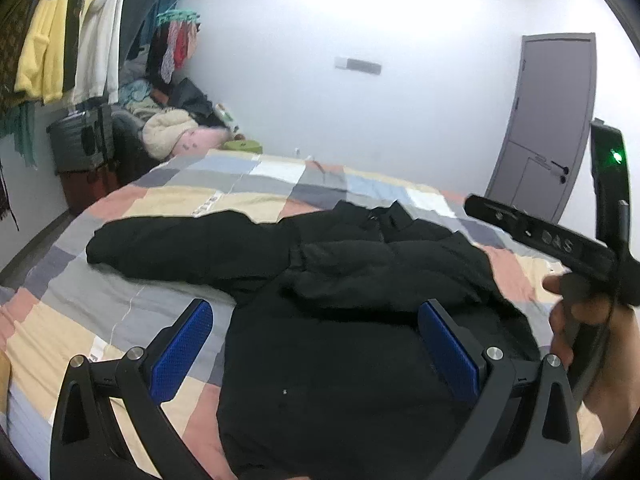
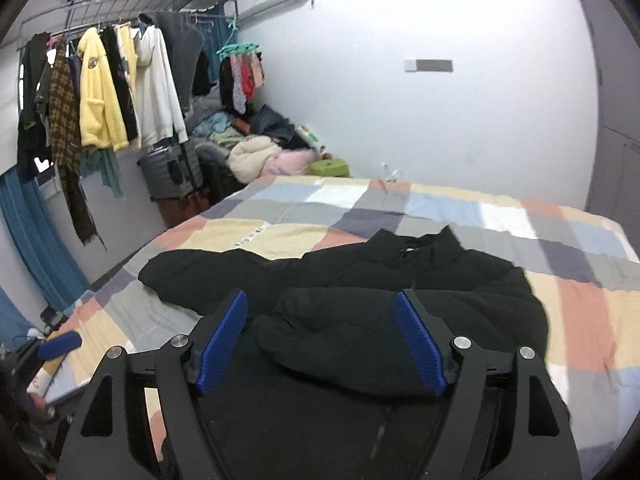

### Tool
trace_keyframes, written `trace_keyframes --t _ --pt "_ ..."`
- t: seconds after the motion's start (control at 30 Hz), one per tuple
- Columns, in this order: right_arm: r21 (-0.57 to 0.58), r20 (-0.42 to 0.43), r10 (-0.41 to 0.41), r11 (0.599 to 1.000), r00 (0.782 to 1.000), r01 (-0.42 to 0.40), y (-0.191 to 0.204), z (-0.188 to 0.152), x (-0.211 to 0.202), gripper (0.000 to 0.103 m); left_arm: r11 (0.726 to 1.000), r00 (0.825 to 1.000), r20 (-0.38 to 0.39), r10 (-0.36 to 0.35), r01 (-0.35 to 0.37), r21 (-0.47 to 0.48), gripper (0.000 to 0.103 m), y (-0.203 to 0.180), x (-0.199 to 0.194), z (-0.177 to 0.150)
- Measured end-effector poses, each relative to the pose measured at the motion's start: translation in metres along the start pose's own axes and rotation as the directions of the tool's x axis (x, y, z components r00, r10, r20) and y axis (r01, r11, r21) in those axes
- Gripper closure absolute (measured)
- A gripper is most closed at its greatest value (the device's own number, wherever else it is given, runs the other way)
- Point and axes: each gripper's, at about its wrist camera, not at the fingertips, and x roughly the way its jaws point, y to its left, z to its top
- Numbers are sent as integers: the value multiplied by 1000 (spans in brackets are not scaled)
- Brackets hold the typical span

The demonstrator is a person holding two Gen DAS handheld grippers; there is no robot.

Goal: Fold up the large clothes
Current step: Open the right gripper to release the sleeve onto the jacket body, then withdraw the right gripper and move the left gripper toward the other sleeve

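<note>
A large black jacket (image 1: pixel 340 320) lies spread on the checked bedspread (image 1: pixel 180 200). One sleeve (image 1: pixel 180 248) stretches to the left; the other sleeve (image 1: pixel 400 280) is folded across the body. My left gripper (image 1: pixel 316 312) is open and empty above the jacket's lower body, its blue pads (image 1: pixel 180 352) wide apart. The right gripper's body (image 1: pixel 540 236) shows at the right edge, held by a hand. In the right wrist view the jacket (image 2: pixel 400 300) lies ahead, and my right gripper (image 2: pixel 320 300) is open and empty above the folded sleeve (image 2: pixel 340 340).
A clothes rail with hanging garments (image 2: pixel 112 92) lines the left wall. A pile of clothes and a dark suitcase (image 2: pixel 172 172) stand beyond the bed's far left corner. A grey door (image 1: pixel 548 120) is at the right. The bed's left edge (image 2: pixel 120 272) drops to the floor.
</note>
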Motion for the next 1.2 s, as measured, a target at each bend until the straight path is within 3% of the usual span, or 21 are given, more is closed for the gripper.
trace_keyframes --t 0.17,0.53,1.2 --pt "36 33 -6 999 999 5 -4 -1 -43 27 1000 999 29 -15 14 10 0 -12 -25 5" --pt "-5 104 -72 997 992 73 -2 -26 -112 27 999 999 52 -9 6 48 0 -39 -54 4" --pt "51 138 -174 984 975 169 -26 -112 -153 19 998 998 30 -55 54 37 0 -58 -47 -36"
